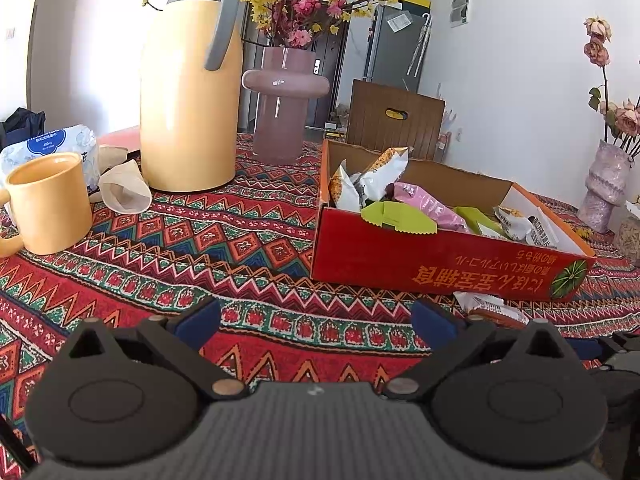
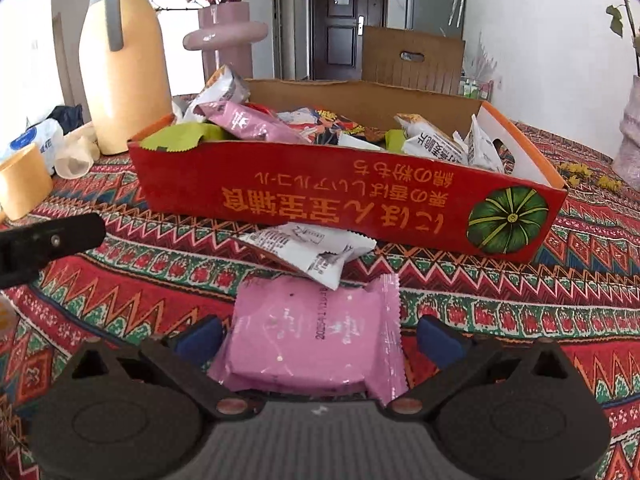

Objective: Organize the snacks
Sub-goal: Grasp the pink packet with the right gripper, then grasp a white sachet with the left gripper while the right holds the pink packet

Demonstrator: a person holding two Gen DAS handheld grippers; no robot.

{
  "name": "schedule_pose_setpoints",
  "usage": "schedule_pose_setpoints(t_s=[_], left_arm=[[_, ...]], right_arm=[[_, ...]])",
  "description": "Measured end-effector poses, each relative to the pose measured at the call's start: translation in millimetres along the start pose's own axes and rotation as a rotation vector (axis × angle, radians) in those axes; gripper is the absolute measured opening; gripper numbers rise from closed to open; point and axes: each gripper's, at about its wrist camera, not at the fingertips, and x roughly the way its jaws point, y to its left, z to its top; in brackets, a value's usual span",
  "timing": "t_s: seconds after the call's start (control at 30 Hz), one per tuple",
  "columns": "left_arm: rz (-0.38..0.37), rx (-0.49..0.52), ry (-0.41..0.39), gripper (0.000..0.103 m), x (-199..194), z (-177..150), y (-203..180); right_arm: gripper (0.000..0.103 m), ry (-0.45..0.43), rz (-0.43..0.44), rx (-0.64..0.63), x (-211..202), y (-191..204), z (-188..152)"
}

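The right gripper (image 2: 320, 334) stood with jaws released wide around a pink snack packet (image 2: 308, 332), the left gripper (image 1: 316, 320) likewise open and empty, near the red snack box (image 2: 344, 196).

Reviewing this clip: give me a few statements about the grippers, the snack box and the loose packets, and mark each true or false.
1. The right gripper is open with the pink snack packet between its fingers. True.
2. The left gripper is shut on a packet. False: it is open over the patterned tablecloth, holding nothing.
3. The red cardboard box already holds several snack packets. True.
4. The white snack packet lies inside the box. False: it lies on the tablecloth in front of it.
5. The yellow mug is lying on its side. False: it stands upright.
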Motion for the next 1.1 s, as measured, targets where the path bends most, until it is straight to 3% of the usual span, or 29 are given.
schedule_pose_setpoints(t_s=[0.27,0.37,0.4,0.53,0.73,1.1], left_arm=[[0.005,0.001,0.002,0.103,0.6,-0.2,-0.3],[0.005,0.002,0.004,0.103,1.0,-0.2,-0.4],[0.006,0.002,0.002,0.103,0.8,-0.2,-0.4],[0.008,0.000,0.004,0.103,1.3,-0.2,-0.1],[0.009,0.003,0.003,0.103,1.2,-0.4,-0.8],[0.029,0.018,0.008,0.103,2.9,-1.5,-2.9]], right_arm=[[0.100,-0.004,0.008,-0.010,-0.9,-0.3,0.1],[0.069,-0.027,0.052,-0.042,-9.2,3.7,-2.0],[0.064,-0.030,0.066,-0.060,-12.8,5.6,-3.1],[0.063,-0.049,0.093,-0.060,-26.4,3.7,-12.1],[0.063,-0.129,0.063,0.006,-58.8,-25.8,-26.2],[0.063,-0.202,-0.162,0.206,-61.6,-124.5,-23.4]])
